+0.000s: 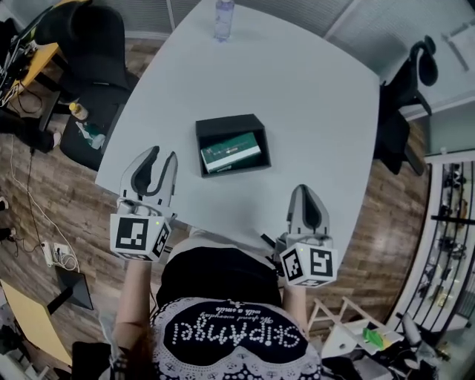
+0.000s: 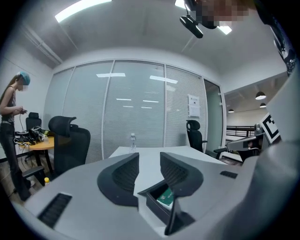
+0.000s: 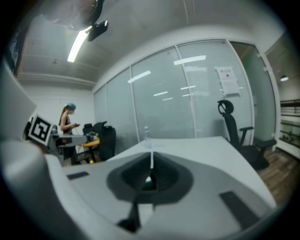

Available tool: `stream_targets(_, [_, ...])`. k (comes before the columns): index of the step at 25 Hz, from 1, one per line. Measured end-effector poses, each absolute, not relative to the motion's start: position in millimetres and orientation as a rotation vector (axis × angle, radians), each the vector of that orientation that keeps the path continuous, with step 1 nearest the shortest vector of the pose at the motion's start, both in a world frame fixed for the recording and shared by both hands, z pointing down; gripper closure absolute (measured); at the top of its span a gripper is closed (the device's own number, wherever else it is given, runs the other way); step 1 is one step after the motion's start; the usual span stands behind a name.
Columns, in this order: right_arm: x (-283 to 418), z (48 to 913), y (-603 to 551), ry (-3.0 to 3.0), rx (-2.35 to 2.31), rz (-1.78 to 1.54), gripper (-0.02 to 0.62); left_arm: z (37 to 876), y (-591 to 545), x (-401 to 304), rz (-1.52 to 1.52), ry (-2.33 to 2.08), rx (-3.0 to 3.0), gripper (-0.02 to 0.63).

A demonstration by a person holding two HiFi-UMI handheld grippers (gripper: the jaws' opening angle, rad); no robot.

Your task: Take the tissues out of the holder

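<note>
A black open-top holder [image 1: 230, 128] sits in the middle of the white table [image 1: 319, 111], with a green and white tissue pack [image 1: 231, 153] lying flat inside it. My left gripper [image 1: 163, 154] hovers over the table's near left edge, short of the holder, its jaws apart and empty. In the left gripper view the holder [image 2: 154, 205] and the tissue pack [image 2: 165, 197] show low between the open left gripper [image 2: 149, 159]. My right gripper [image 1: 306, 190] is near the front right edge with its jaws together and empty. Past the shut right gripper [image 3: 151, 157] only a sliver of green shows.
A clear water bottle [image 1: 224, 18] stands at the table's far edge. Black office chairs [image 1: 96, 52] stand left of the table and another chair [image 1: 404, 96] at its right. A person [image 2: 11, 126] stands by a desk far to the left.
</note>
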State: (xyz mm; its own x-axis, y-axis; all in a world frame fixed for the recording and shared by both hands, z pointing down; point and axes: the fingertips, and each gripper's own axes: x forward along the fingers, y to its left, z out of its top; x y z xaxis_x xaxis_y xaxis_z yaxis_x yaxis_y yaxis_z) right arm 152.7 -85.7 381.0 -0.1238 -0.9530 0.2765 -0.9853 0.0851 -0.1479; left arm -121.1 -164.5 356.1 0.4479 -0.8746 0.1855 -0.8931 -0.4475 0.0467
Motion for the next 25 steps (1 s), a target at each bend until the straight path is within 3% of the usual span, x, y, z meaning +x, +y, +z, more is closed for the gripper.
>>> stream_targets(3, [154.2, 381.3, -85.2, -2.221, 2.015, 0.456, 0.560, 365.1, -166.1, -108.3, 0.256, -1.447, 2.577, 0.382])
stream_targets(7, [158.3, 380.9, -84.3, -2.203, 2.038, 0.460, 0.560, 371.9, -166.6, -89.1, 0.354, -1.297, 2.649, 0.320])
stream_targets(25, [176.3, 382.7, -76.5, -2.092, 2.141, 0.484, 0.560, 399.2, -196.2, -30.0, 0.489, -0.901, 2.713, 0.258])
